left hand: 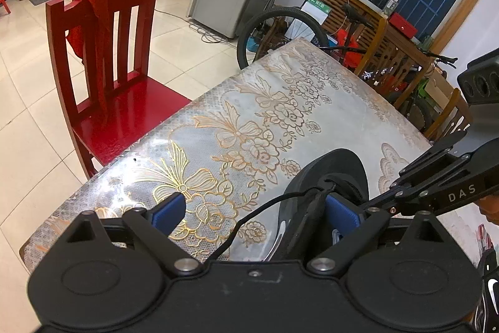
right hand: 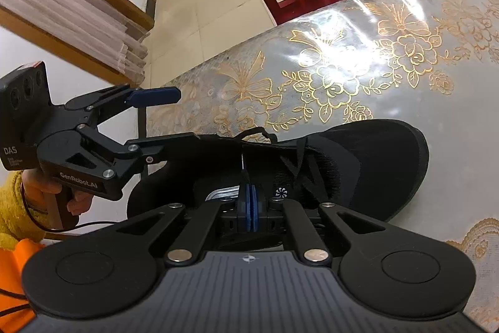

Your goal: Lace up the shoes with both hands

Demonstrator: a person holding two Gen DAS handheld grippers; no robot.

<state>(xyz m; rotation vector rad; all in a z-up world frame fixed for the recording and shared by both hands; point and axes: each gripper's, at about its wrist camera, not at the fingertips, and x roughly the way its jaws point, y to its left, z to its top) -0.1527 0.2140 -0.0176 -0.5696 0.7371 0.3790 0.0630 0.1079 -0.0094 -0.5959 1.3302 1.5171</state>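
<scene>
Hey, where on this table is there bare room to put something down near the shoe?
The flowered tablecloth lies bare between the black shoe and the red chair, and beyond the shoe's toe toward the bicycle. It is crowded at the shoe's laces, where the open left gripper and the shut right gripper meet.

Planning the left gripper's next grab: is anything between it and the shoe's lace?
Nothing visible. The lace runs across the gap of the open left gripper, beside the shoe; the right gripper pinches the lace over the shoe's opening.
</scene>
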